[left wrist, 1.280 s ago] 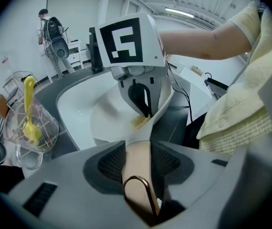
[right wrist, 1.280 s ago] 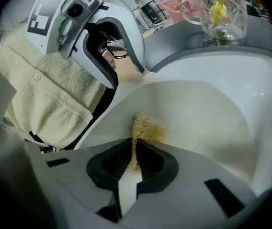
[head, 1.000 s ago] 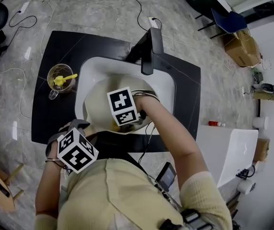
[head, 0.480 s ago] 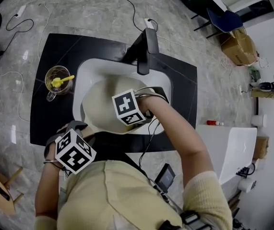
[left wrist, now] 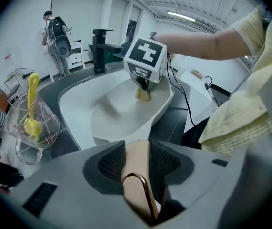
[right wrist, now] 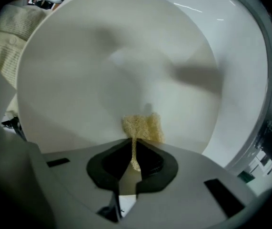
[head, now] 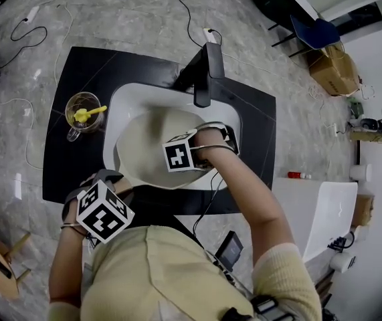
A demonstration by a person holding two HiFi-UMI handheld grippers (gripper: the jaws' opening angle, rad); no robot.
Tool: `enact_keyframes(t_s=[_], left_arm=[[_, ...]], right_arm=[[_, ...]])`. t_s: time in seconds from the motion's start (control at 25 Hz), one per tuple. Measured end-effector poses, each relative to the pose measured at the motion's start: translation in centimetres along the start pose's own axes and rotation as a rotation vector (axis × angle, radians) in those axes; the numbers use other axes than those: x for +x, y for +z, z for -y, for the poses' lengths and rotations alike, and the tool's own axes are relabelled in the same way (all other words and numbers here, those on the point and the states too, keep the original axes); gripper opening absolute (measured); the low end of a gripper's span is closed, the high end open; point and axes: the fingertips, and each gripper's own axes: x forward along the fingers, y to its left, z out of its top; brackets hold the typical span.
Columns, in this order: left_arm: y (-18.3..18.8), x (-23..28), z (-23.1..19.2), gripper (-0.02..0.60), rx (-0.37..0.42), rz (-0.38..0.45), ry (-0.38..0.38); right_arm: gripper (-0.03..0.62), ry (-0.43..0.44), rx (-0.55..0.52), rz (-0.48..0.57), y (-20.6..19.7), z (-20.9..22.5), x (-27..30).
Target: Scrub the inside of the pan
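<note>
While in sink (head: 125,99), pan (head: 144,149) cream & smooth.

The pan (head: 140,146) was seen as cream-white, its handle (left wrist: 136,166) as copper-pink, the sponge (right wrist: 143,127) as yellow, the counter (head: 63,159) as black.

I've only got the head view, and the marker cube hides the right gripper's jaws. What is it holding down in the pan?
Observer: The right gripper is shut on a yellowish sponge, which is pressed against the pale inside of the pan.
Operator: And the left one, is it gripping anything? I only see its cube.
Observer: Yes. The left gripper is shut on the rose-gold handle of the pan, with a ribbed pad on each side of it.
</note>
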Motion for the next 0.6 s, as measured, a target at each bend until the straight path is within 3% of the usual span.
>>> enact_keyframes(t_s=[0.6], left_arm=[[0.0,0.0,-0.1,0.173,-0.026,0.012,-0.012]], right_arm=[[0.040,-0.393,0.105,0.023,0.5,8.4,1.1]])
